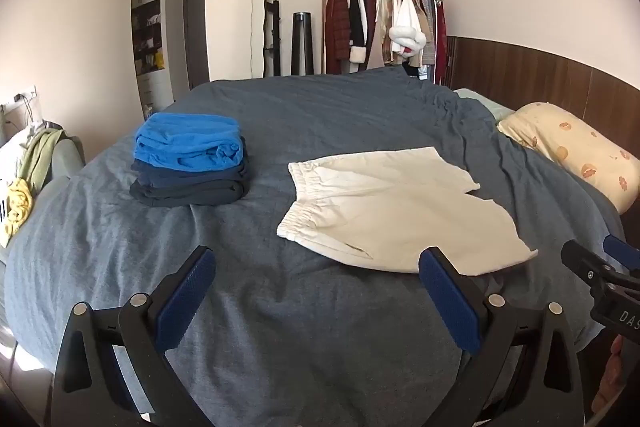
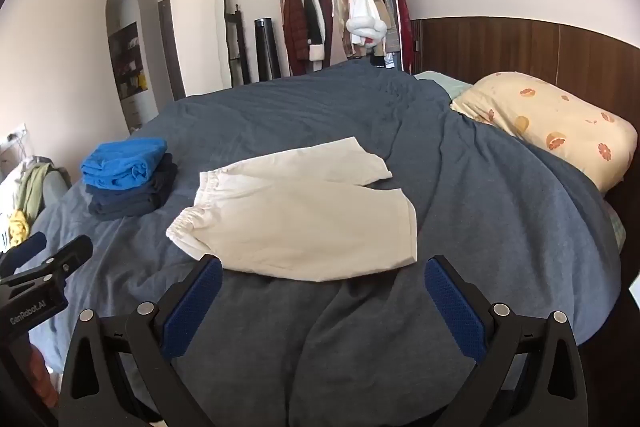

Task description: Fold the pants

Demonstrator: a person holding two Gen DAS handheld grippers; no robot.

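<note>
A pair of cream-white shorts (image 1: 396,211) lies spread flat on the dark blue bed cover (image 1: 280,307), waistband to the left, legs to the right. It also shows in the right wrist view (image 2: 304,215). My left gripper (image 1: 316,259) is open and empty, hovering above the cover just short of the shorts' near edge. My right gripper (image 2: 324,267) is open and empty, its jaws straddling the near hem of the shorts from above. The right gripper also shows at the left wrist view's right edge (image 1: 600,267), and the left gripper at the right wrist view's left edge (image 2: 48,259).
A stack of folded clothes (image 1: 190,163), bright blue on top of dark ones, sits on the cover left of the shorts (image 2: 128,183). A yellow flowered pillow (image 2: 552,123) lies at the right by the wooden headboard. A clothes rack (image 1: 384,23) stands beyond the bed.
</note>
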